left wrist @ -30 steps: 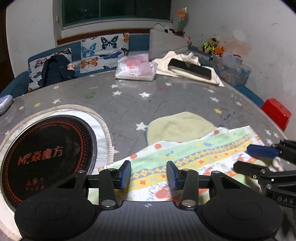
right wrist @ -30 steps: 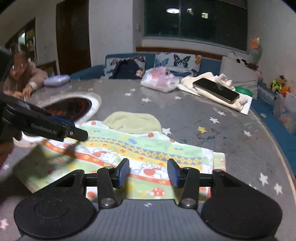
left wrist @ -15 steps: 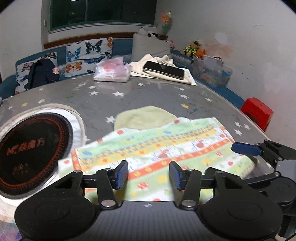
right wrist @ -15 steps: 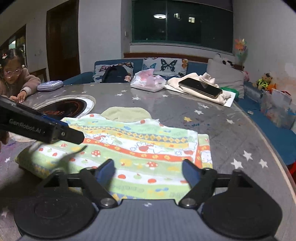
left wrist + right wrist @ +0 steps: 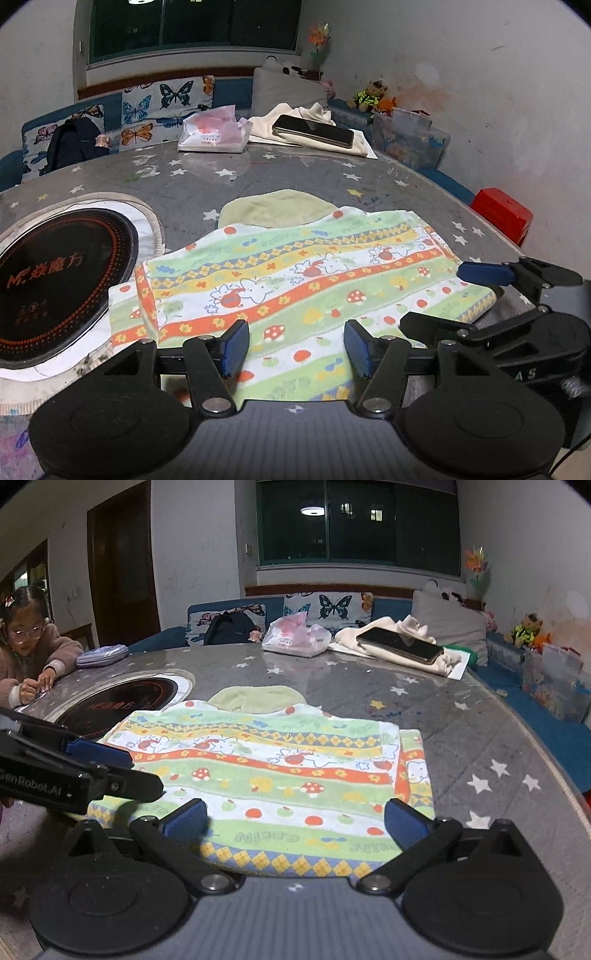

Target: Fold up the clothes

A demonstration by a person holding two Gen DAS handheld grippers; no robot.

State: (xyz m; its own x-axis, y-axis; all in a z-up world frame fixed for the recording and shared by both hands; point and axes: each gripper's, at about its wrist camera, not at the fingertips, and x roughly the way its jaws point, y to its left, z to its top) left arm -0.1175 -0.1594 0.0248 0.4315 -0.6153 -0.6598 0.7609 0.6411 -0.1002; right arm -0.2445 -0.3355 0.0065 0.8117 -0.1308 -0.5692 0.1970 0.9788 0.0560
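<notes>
A striped, colourful garment [image 5: 295,280] with rabbits and mushrooms lies folded flat on the grey star-patterned table [image 5: 258,173]; it also shows in the right wrist view [image 5: 280,768]. A pale green cloth [image 5: 275,212] sticks out from under its far edge. My left gripper [image 5: 295,349] is open and empty over the garment's near edge. My right gripper [image 5: 293,821] is open wide and empty over the near edge too. Each gripper shows in the other's view: the right one [image 5: 491,295] at the garment's right end, the left one [image 5: 110,771] at its left end.
A black induction hob [image 5: 55,280] is set in the table at the left. A phone [image 5: 314,131] on white cloth and a pink bag [image 5: 214,131] lie at the far edge. A child [image 5: 29,653] sits at the left. A red box [image 5: 502,214] stands to the right.
Both grippers have let go of the garment, opened and pulled back toward its near edge. The garment now lies folded over on the table.
</notes>
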